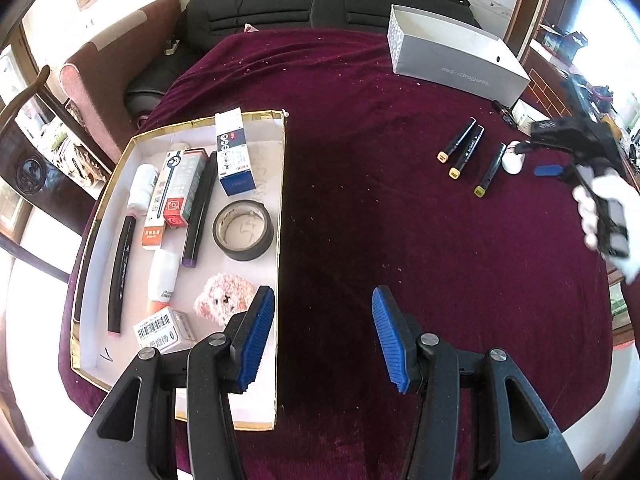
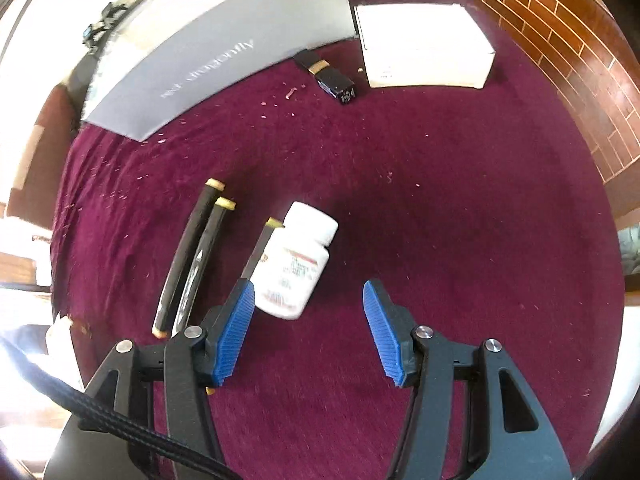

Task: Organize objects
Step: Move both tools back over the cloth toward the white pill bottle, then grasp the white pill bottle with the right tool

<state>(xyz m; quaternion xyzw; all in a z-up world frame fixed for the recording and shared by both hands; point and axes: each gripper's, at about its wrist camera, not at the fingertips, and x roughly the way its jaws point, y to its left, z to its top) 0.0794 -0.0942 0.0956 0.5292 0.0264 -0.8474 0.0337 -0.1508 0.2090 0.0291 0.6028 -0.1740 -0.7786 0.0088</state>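
**Mia:** Where is the white plastic pill bottle (image 2: 298,266)?

**Ben:** It lies on its side on the dark red velvet cloth (image 2: 440,200), just in front of the right gripper (image 2: 308,304). Its cap points away from the gripper and a bit to the right. Its bottom sits near the left blue finger pad (image 2: 236,332). The label has tiny print, too blurry to read.

**Mia:** Is the gripper holding it?

**Ben:** No. The jaws are wide apart and hold nothing.

**Mia:** What is beside the bottle?

**Ban:** Three black marker pens with yellow ends. One thin pen (image 2: 260,250) touches the bottle's left side. Two more pens (image 2: 192,256) lie side by side further left. They all point about the same way as the bottle.

**Mia:** And farther off?

**Ben:** A long grey cardboard box (image 2: 224,40) with pale words on it; I can read "dragonfly". Next to it are a small black and gold lipstick tube (image 2: 328,76) and a plain white box (image 2: 424,46).

**Mia:** What about the left gripper (image 1: 324,336)?

**Ben:** Its jaws are wide too, with nothing in them. It is over the edge of a flat white tray with a gold rim (image 1: 280,240). Inside the tray are a roll of black tape (image 1: 244,230) and a fuzzy pink toy (image 1: 222,298).
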